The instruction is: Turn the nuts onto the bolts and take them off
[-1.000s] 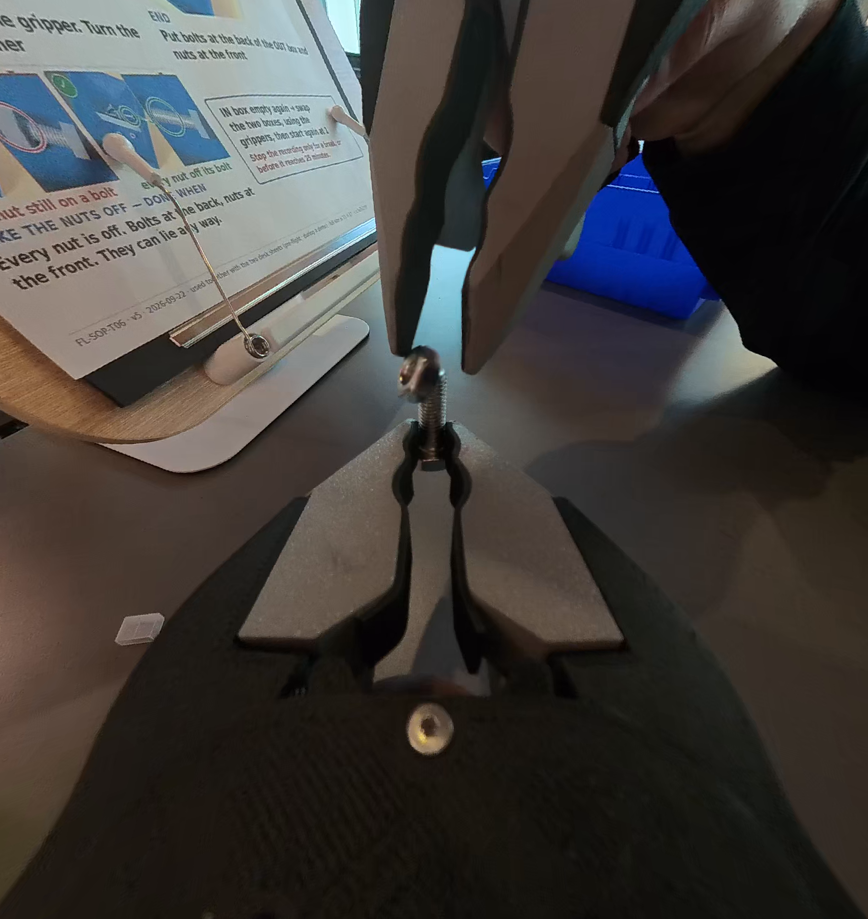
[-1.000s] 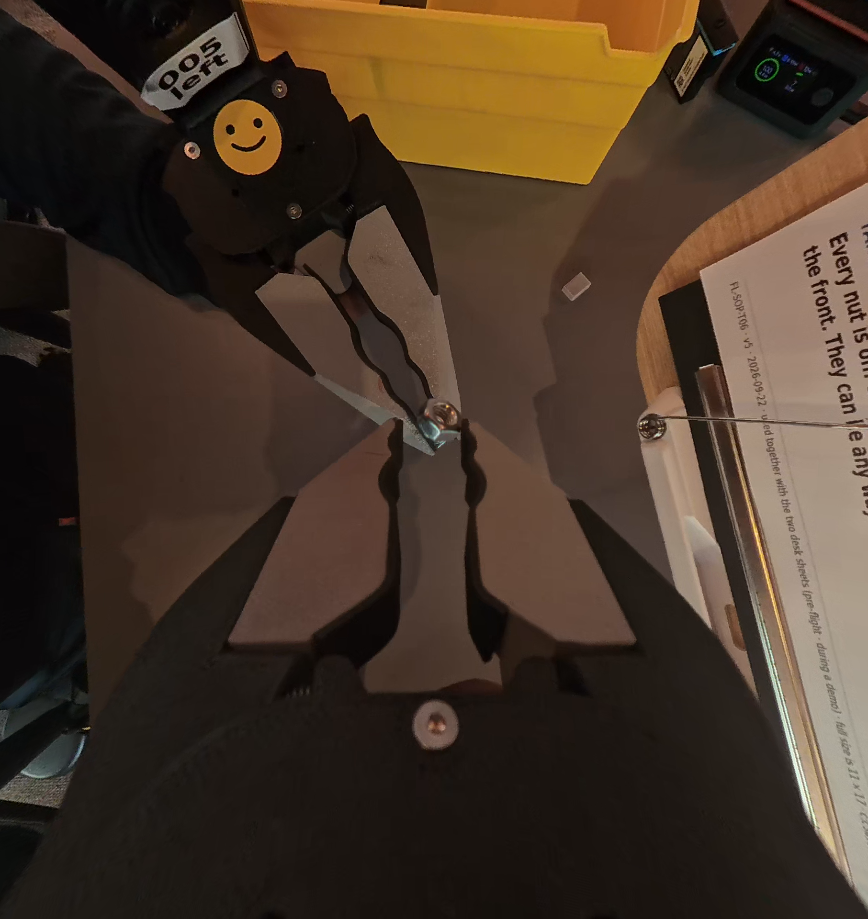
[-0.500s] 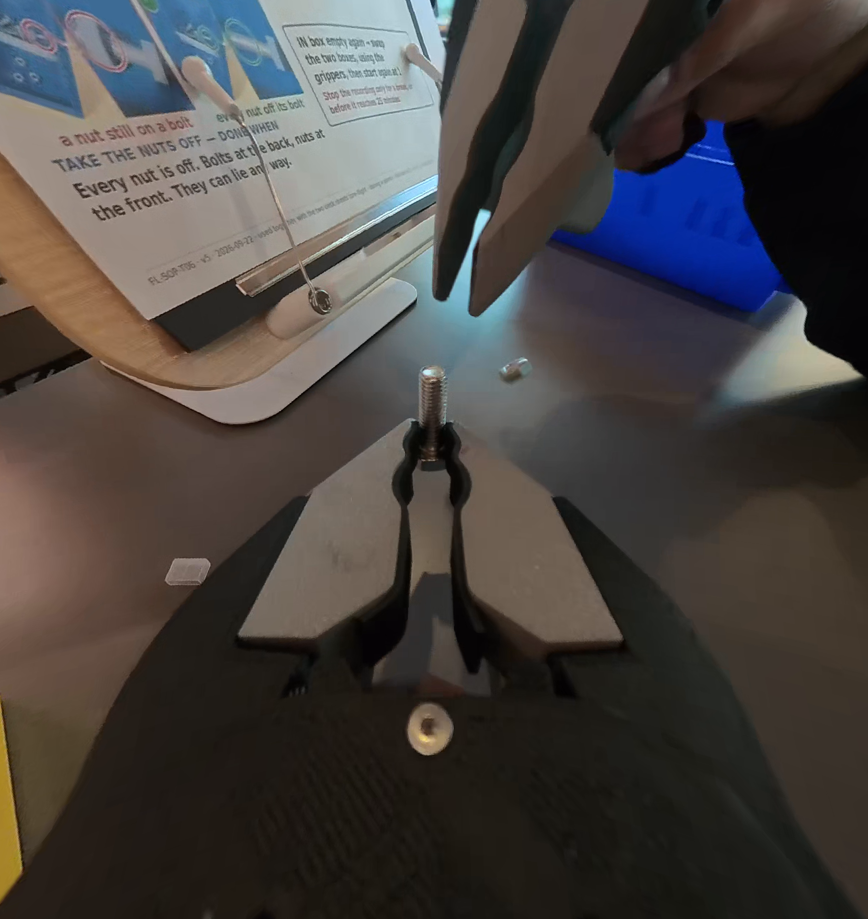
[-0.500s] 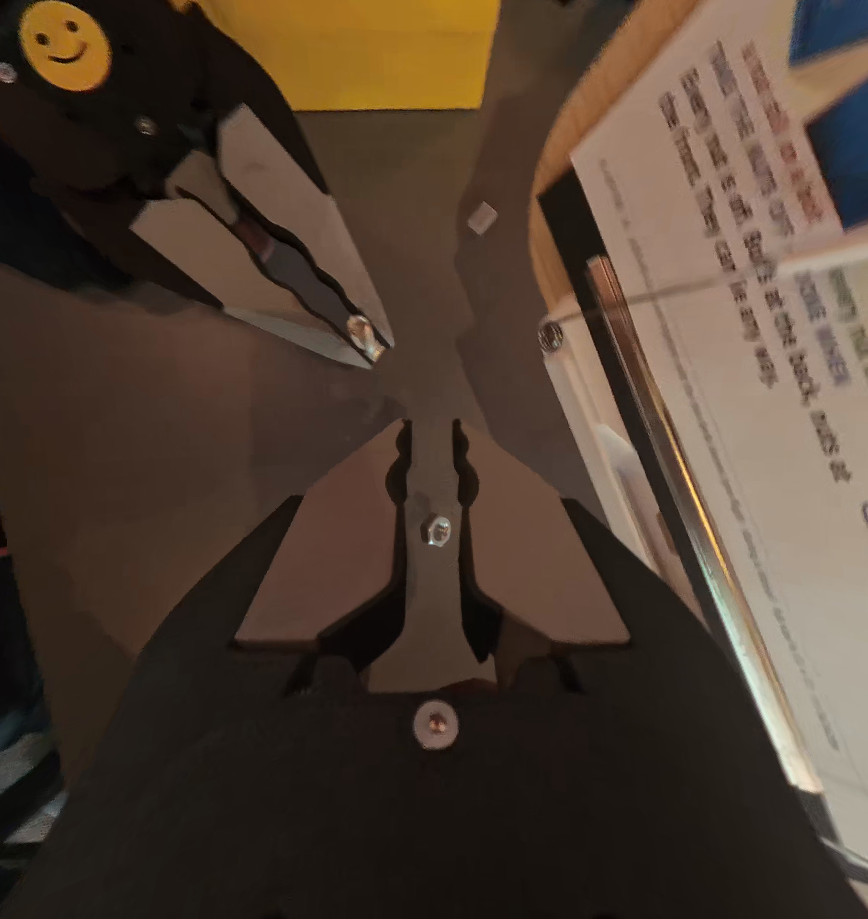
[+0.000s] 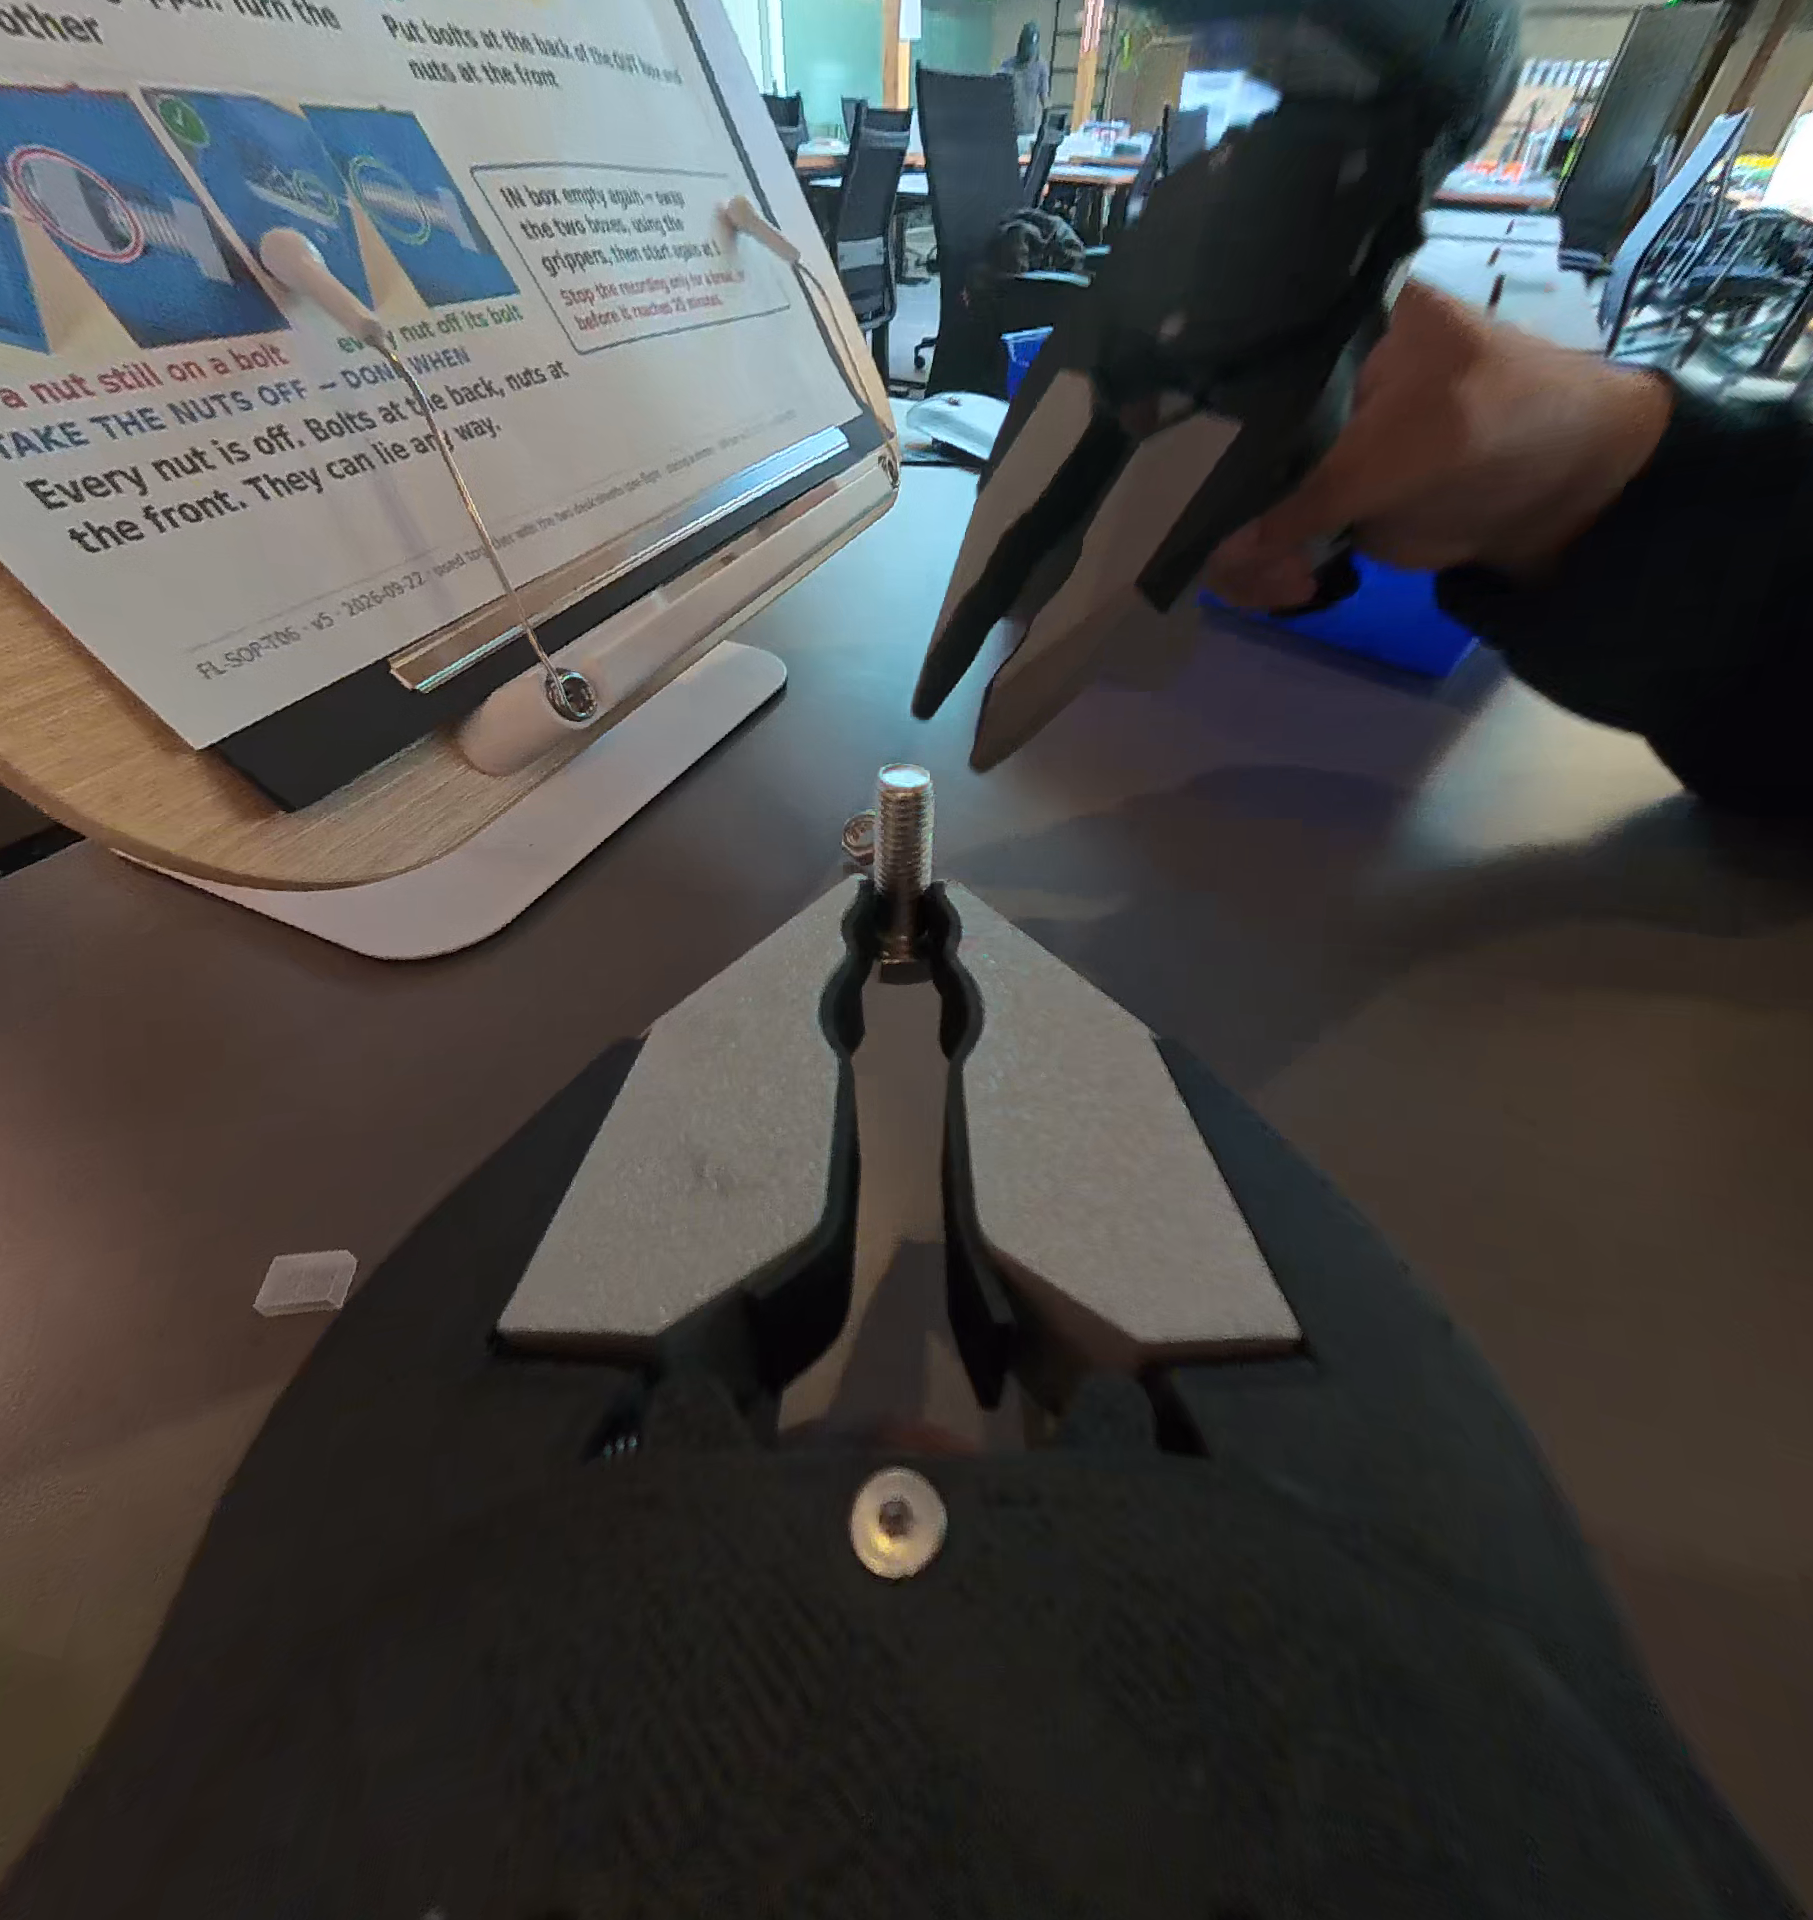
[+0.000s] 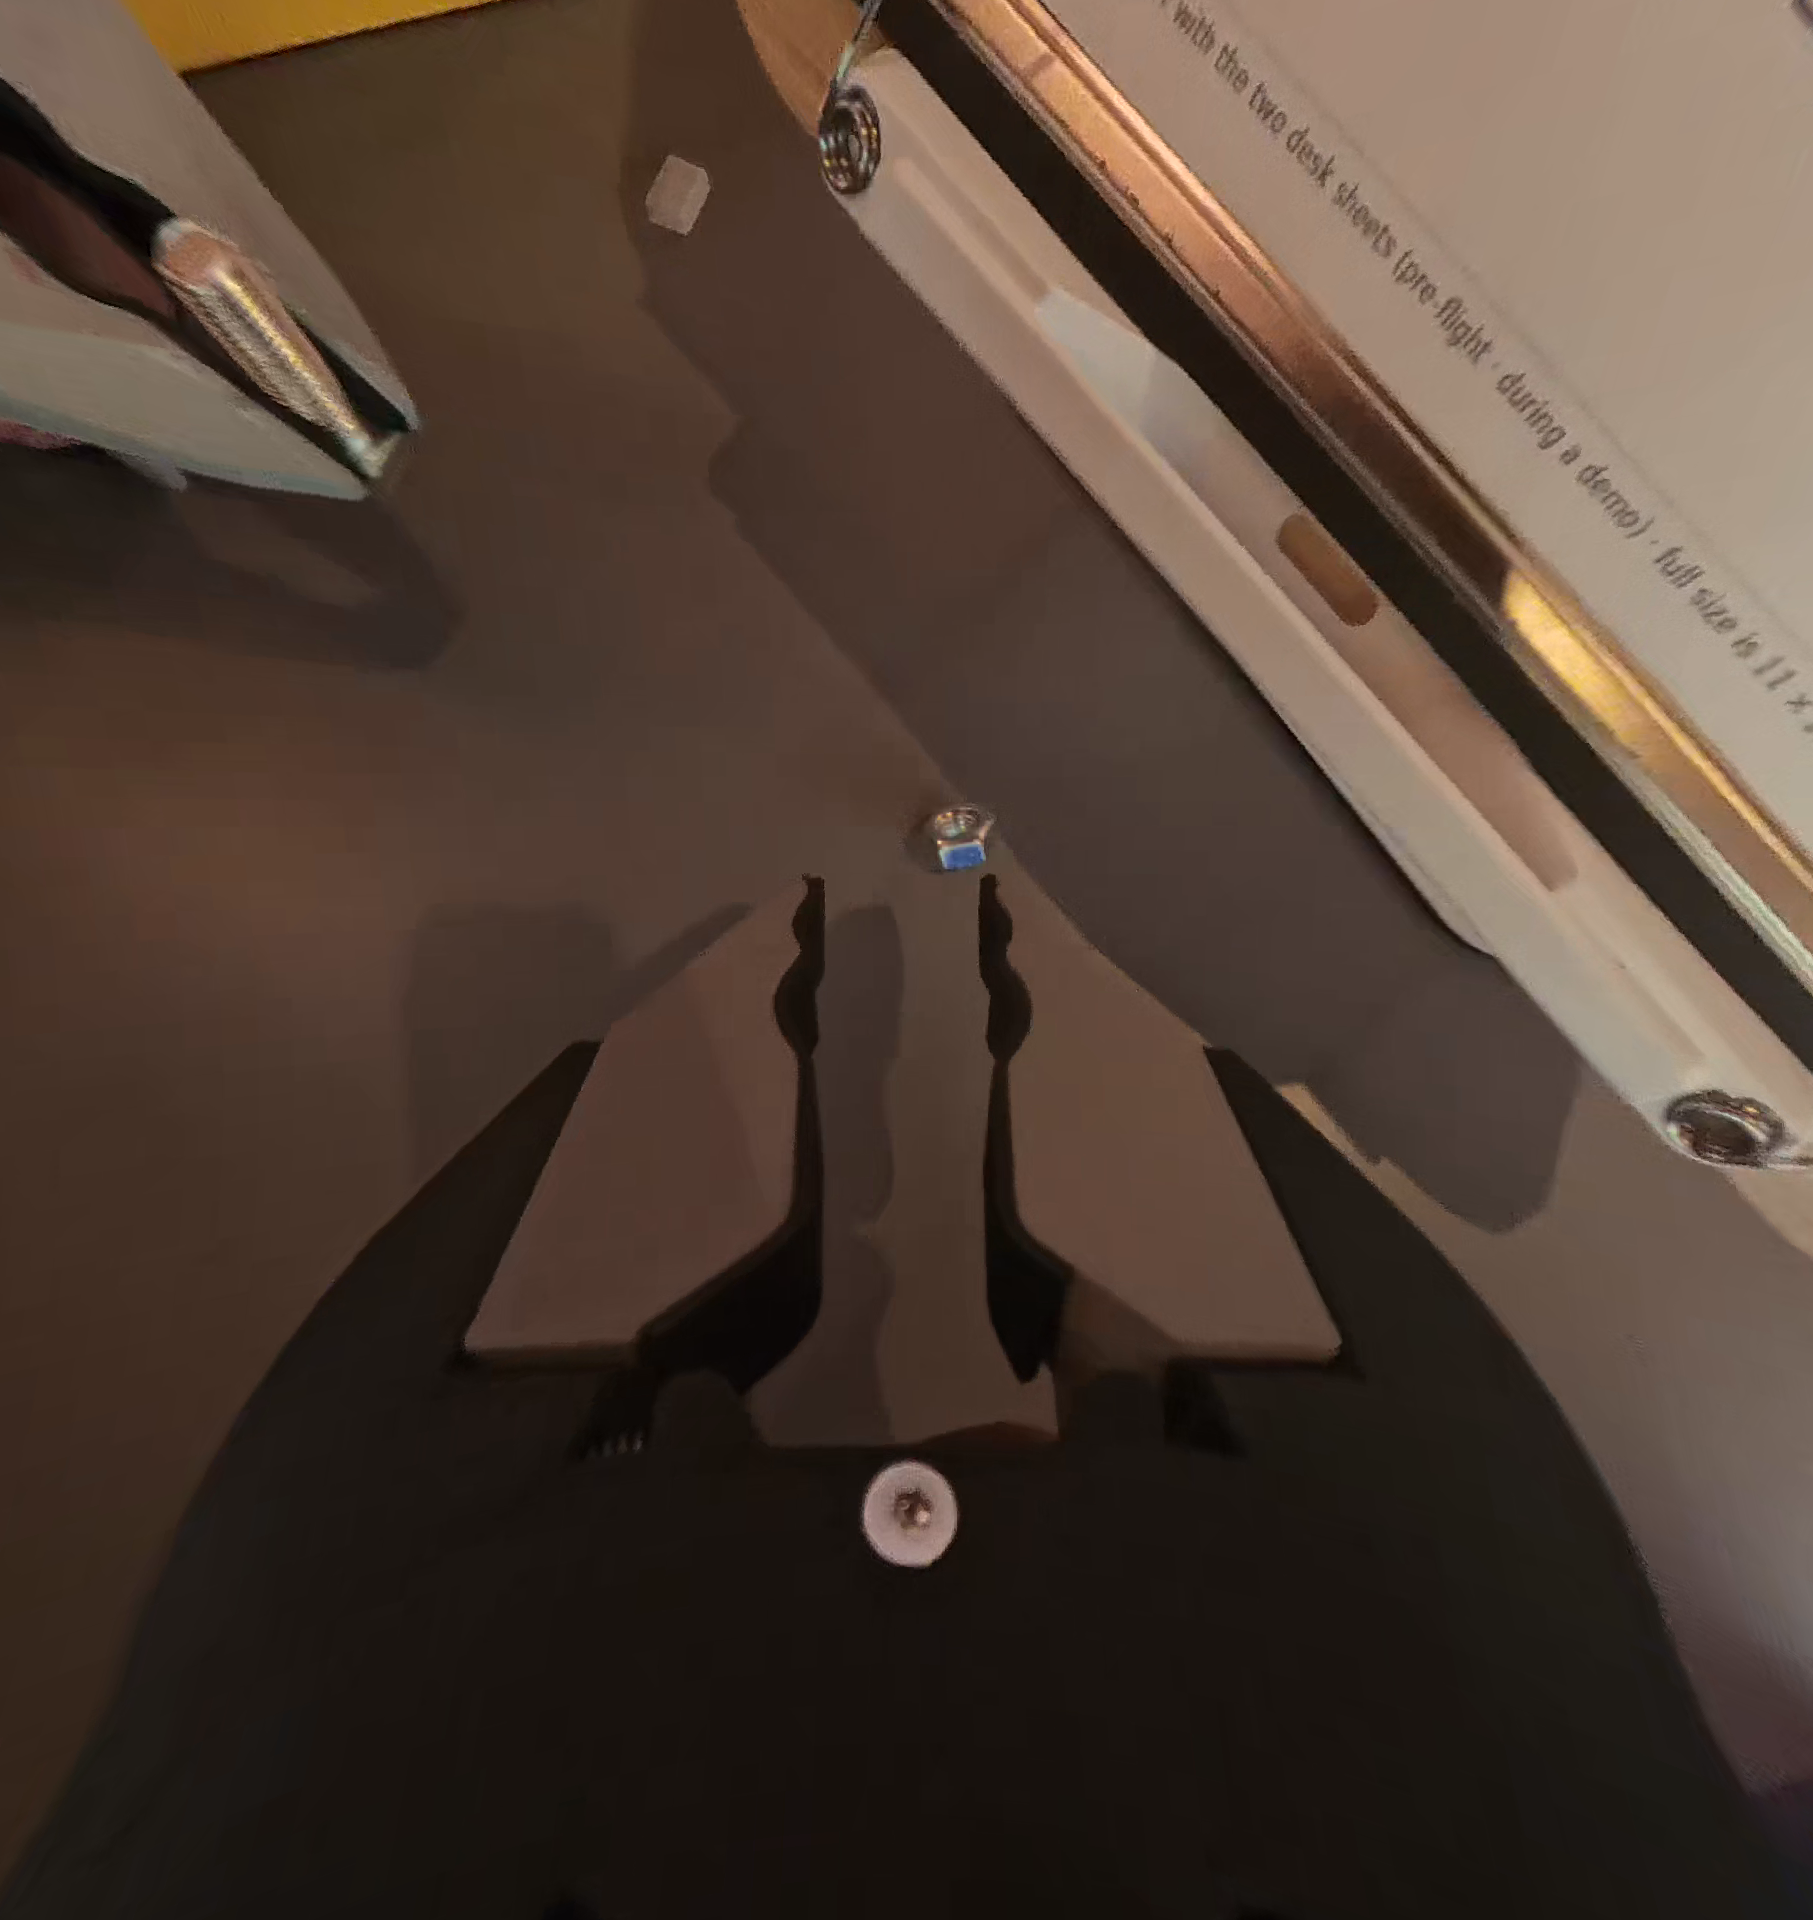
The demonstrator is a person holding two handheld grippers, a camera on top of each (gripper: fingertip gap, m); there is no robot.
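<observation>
My left gripper is shut on a silver bolt that stands threaded end up with nothing on it. A small hex nut lies loose on the dark table just behind the bolt. In the right wrist view the nut lies just beyond my right gripper, near its right fingertip. The right gripper is open and empty. It also shows in the left wrist view, above and right of the bolt. The left gripper with the bolt shows at upper left of the right wrist view.
A wooden document stand with an instruction sheet and white base stands close to the nut. A small clear piece lies on the table. A blue bin is behind the right gripper and a yellow bin corner is far off. My right fingertips sit around 11 cm from my left ones.
The nut came off the bolt's tip and dropped to the table. My right gripper pulled away from the bolt and now points down at the nut by the stand. The left gripper still holds the bolt.
</observation>
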